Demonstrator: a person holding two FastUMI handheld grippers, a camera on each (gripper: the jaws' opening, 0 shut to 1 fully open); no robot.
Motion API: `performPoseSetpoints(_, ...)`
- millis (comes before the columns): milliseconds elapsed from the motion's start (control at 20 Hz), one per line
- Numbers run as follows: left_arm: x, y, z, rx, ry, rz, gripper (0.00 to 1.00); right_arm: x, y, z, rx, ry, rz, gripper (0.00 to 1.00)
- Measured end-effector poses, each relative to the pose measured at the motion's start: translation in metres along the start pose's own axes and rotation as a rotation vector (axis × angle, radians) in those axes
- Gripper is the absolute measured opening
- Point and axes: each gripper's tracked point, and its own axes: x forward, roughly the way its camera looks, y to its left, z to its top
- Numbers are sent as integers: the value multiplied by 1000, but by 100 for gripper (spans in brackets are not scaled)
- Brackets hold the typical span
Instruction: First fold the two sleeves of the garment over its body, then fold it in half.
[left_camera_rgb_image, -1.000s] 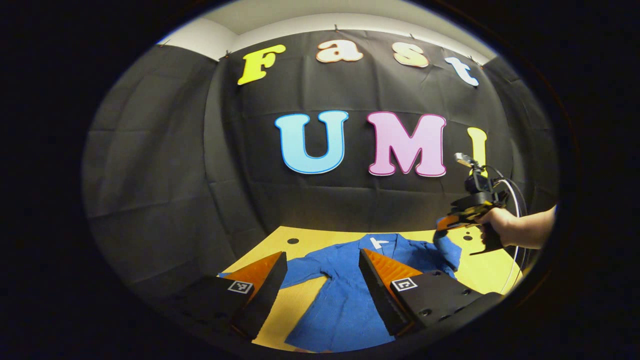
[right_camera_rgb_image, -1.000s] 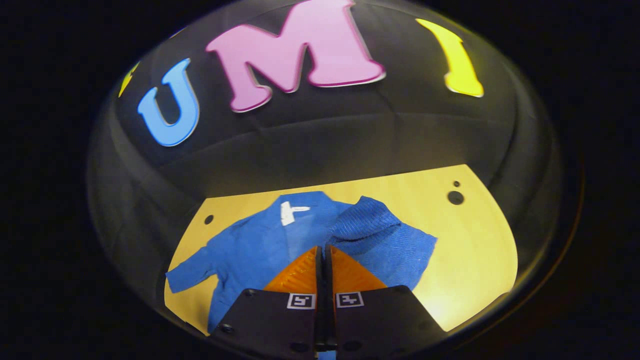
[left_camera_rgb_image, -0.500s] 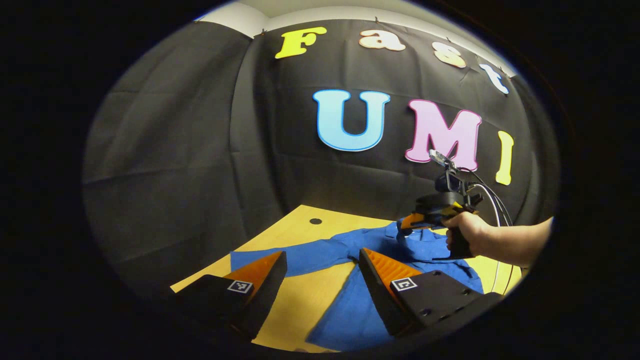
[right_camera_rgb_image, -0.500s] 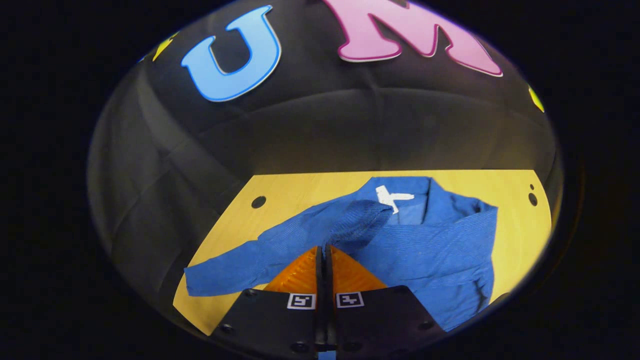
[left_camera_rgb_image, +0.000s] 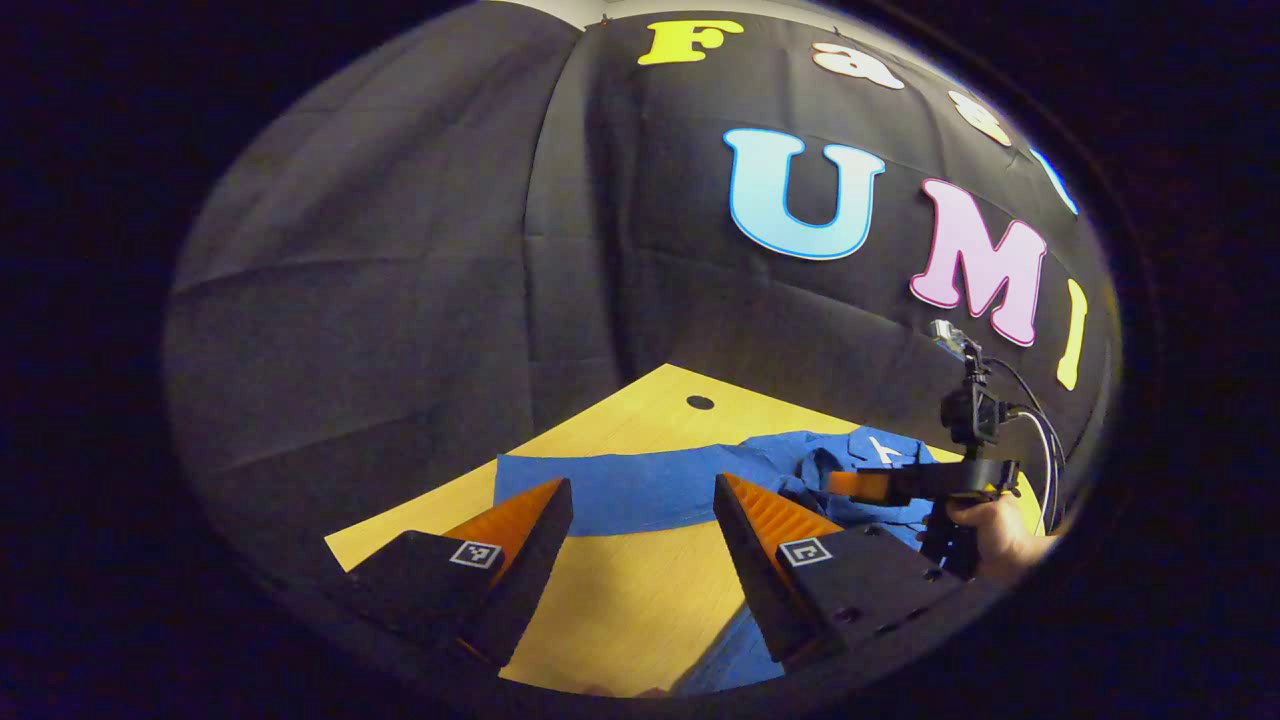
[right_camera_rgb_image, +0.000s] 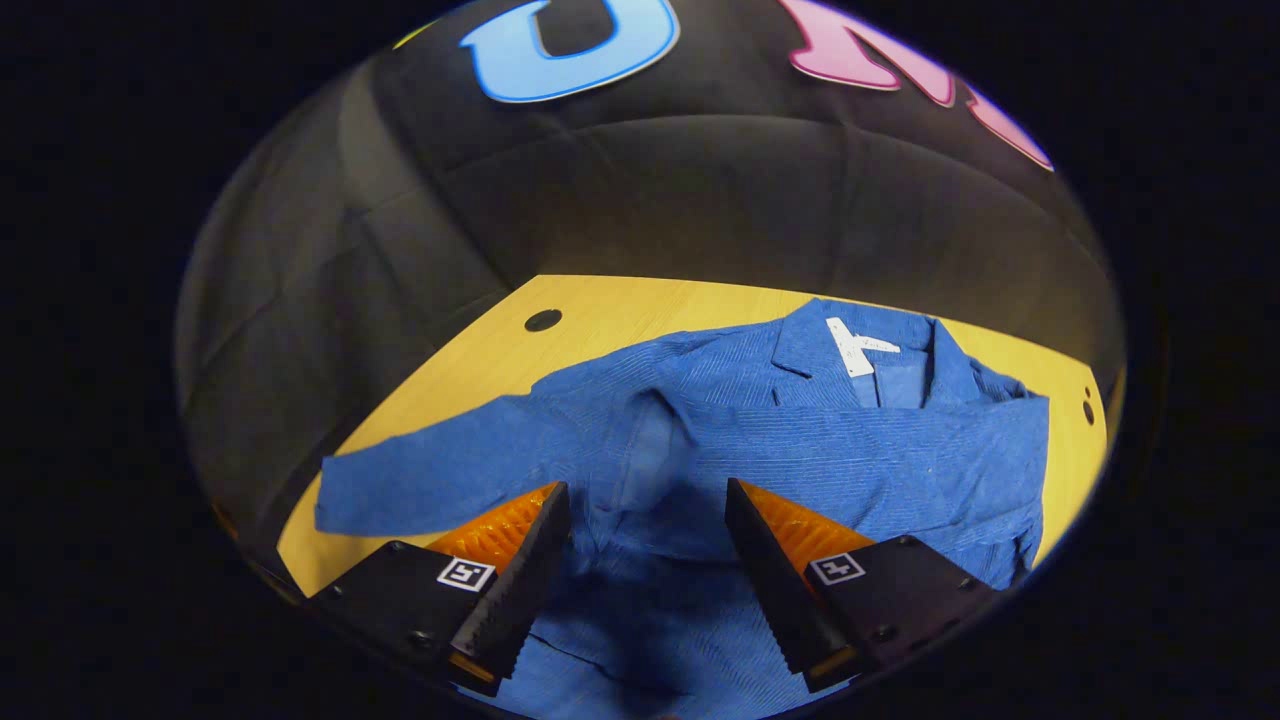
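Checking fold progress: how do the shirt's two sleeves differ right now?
One sleeve lies folded across the shirt's body; the other sleeve stretches out flat over the table. The folded one is beneath the open right gripper; the outstretched one lies ahead of the open left gripper. Both are blue.

Black wedge housings on the left gripper (left_camera_rgb_image: 640, 510), each carrying a small square coded tag and round screw holes. Same blocky build on the right gripper (right_camera_rgb_image: 645, 515): ridged inner finger faces, dark cable looping behind, bare hand (left_camera_rgb_image: 1000, 535) on its grip.
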Motion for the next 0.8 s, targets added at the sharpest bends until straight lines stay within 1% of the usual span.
performPoseSetpoints(100, 13, 20, -4, -10, 6, 48, 83, -11, 2, -1, -33, -36, -4, 99)
performPoseSetpoints(200, 33, 46, -13, -11, 33, 123, 83, -29, 9, 8, -20, -112, 18, 99)
performPoseSetpoints(300, 49, 68, -22, -12, 91, 181, 83, -58, 13, 17, -14, -191, 36, 99)
performPoseSetpoints(350, 63, 72, -32, -11, 135, 190, 83, -70, 12, 20, -17, -226, 39, 98)
performPoseSetpoints(400, 73, 78, -38, -16, 164, 210, 83, -81, 13, 15, -14, -237, 49, 98)
performPoseSetpoints(550, 99, 90, -53, -48, 274, 261, 83, -107, 9, -10, 20, -209, 77, 98)
performPoseSetpoints(700, 118, 95, -62, -15, 346, 284, 84, -133, 1, -24, -22, -202, 83, 98)
performPoseSetpoints(800, 118, 83, -68, -2, 395, 282, 84, -153, -6, -17, -46, -253, 77, 99)
